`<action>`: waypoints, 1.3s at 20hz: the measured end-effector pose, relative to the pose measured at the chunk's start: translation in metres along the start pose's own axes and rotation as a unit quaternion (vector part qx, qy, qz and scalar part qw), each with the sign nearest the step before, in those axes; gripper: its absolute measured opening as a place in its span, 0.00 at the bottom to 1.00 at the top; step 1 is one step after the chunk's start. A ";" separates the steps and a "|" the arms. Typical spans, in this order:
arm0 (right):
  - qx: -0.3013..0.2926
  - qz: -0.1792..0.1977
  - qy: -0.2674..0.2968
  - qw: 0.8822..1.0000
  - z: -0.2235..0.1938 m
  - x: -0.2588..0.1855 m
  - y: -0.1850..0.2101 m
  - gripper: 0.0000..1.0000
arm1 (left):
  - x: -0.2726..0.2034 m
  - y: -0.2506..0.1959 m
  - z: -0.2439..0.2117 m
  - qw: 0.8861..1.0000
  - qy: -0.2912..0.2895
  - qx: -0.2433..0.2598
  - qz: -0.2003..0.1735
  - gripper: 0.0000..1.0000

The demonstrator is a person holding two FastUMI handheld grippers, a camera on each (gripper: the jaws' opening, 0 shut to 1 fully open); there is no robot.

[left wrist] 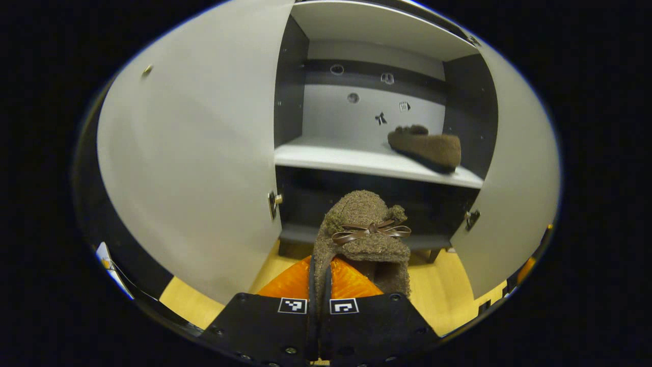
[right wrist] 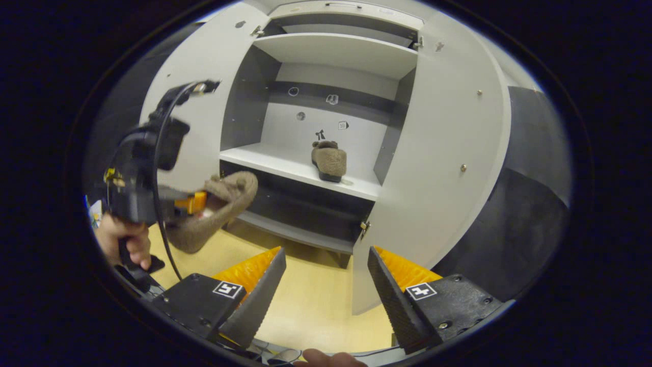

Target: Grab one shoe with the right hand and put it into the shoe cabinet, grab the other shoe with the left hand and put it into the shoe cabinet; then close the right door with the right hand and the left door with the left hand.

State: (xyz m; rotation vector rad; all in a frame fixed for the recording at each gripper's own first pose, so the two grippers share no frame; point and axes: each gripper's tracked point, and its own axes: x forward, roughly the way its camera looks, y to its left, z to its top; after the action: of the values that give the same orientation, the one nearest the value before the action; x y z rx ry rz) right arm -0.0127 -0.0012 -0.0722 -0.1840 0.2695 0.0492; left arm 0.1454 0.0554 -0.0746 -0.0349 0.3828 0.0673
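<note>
My left gripper (left wrist: 319, 285) is shut on the heel rim of a brown fuzzy shoe (left wrist: 364, 234) with a ribbon bow, held up in front of the open cabinet's lower bay. The right gripper view shows that same left gripper (right wrist: 191, 203) and shoe (right wrist: 219, 211) at the left, a hand gripping the handle. The other brown shoe (left wrist: 425, 147) (right wrist: 329, 160) rests on the right part of the middle shelf (left wrist: 356, 160) (right wrist: 285, 168). My right gripper (right wrist: 326, 283) stands open and empty over the floor, facing the cabinet. Both doors, left (left wrist: 193, 168) and right (right wrist: 448, 173), are swung open.
Yellow wooden floor (right wrist: 310, 306) lies before the cabinet. The left half of the middle shelf is bare. An upper shelf (right wrist: 336, 53) and a low bottom shelf (right wrist: 295, 232) are also inside. Black cloth wall (right wrist: 530, 214) stands to the right of the cabinet.
</note>
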 end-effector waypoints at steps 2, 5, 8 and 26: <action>0.014 0.003 -0.008 1.000 0.007 0.002 -0.001 1.00 | 0.019 -0.001 0.047 1.000 0.001 -0.007 0.016 0.02; 0.030 0.003 -0.034 0.999 0.024 0.004 -0.006 1.00 | 0.071 -0.005 0.102 0.999 0.009 -0.018 0.032 0.02; 0.034 0.022 -0.057 0.998 0.035 0.007 0.000 1.00 | 0.128 -0.018 0.149 0.999 0.018 -0.032 0.032 0.02; 0.075 0.029 -0.098 0.992 0.057 0.034 -0.023 1.00 | 0.110 -0.024 0.185 0.999 -0.026 -0.031 0.020 0.35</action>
State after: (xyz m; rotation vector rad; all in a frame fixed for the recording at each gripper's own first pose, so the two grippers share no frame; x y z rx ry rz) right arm 0.0367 -0.0120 -0.0238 -0.0212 0.0827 0.1035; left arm 0.3180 0.0466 0.0559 -0.0877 0.3302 0.1189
